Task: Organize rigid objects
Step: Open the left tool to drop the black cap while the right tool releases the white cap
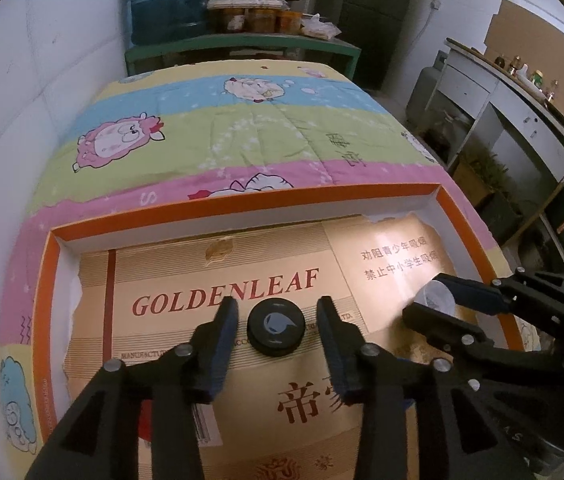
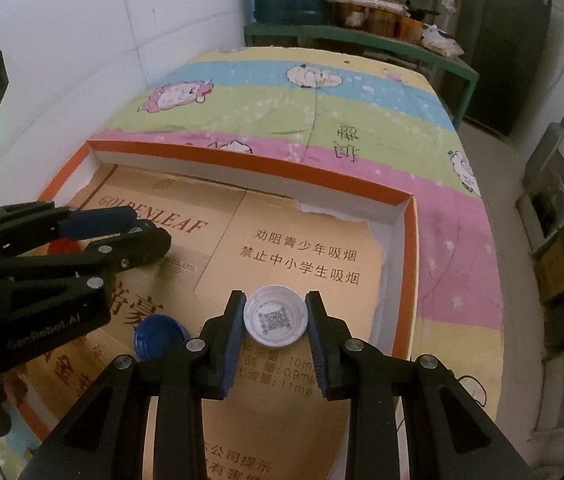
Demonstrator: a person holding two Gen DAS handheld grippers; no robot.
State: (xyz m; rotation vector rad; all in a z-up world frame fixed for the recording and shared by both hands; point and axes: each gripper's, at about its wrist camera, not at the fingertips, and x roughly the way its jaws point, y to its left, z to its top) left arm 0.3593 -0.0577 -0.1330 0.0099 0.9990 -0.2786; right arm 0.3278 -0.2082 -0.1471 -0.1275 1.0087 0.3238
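Note:
A black bottle cap [image 1: 276, 327] lies on the cardboard liner of an orange-rimmed tray [image 1: 242, 200]. My left gripper [image 1: 278, 312] is open, its fingers on either side of the cap with gaps. In the right wrist view my right gripper [image 2: 276, 318] is shut on a white cap [image 2: 275, 321] with a QR code inside, open side up; the white cap also shows in the left wrist view [image 1: 435, 296]. A blue cap [image 2: 158, 336] lies left of it. A red cap [image 2: 60, 246] peeks from behind the left gripper [image 2: 154, 236].
The tray [image 2: 409, 264] sits on a bed with a pastel sheep quilt [image 1: 242, 136], against a white wall on the left. A green bench [image 1: 242, 46] with jars and a water jug stands beyond the bed. Shelving [image 1: 521, 128] lines the right side.

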